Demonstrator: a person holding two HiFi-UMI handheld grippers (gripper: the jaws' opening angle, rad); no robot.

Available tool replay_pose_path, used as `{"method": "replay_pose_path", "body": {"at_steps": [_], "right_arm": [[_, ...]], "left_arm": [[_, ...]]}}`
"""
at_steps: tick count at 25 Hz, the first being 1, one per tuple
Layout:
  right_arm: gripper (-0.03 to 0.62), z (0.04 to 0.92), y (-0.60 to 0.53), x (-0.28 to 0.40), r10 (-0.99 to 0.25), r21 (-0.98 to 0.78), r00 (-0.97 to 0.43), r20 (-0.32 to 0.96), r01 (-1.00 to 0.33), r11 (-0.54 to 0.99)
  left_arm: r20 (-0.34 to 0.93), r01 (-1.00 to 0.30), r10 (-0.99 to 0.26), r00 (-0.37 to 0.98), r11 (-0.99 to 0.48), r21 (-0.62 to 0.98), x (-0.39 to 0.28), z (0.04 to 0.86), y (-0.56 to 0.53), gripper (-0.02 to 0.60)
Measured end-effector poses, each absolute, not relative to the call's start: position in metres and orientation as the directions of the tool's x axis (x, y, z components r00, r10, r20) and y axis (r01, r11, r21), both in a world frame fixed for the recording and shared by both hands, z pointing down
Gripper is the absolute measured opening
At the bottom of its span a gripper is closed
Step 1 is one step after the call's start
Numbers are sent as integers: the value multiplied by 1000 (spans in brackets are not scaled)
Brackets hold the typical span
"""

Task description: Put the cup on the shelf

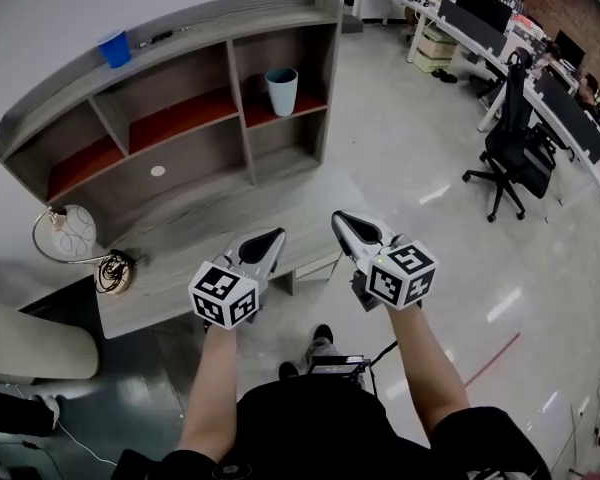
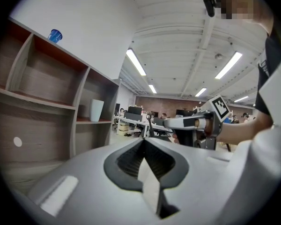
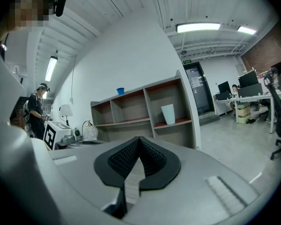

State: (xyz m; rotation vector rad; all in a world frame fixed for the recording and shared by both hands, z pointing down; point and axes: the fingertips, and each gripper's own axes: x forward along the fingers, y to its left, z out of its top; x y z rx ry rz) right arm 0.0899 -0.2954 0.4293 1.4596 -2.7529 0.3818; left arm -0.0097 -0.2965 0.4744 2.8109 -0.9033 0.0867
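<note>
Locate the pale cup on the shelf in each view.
Head view: pale cup, top centre, in the upper right compartment of the shelf.
Left gripper view: left of centre, same compartment.
Right gripper view: just right of centre.
Shared landmark: small blue cup on the shelf top.

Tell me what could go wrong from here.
The left hand-held gripper and right hand-held gripper are both shut and empty; reaching in shut could knock the tall pale cup over in its shelf compartment. The small blue cup on the top board may fall if the shelf is bumped.
</note>
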Motion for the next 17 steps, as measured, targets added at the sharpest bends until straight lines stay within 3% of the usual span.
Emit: {"method": "replay_pose_path", "body": {"at_steps": [17], "right_arm": [[12,441,-265,77,-849,-189,-513,125,-852,488]], "left_arm": [[110,-545,-534,839,-823,160,-21,486,-273,2]]}}
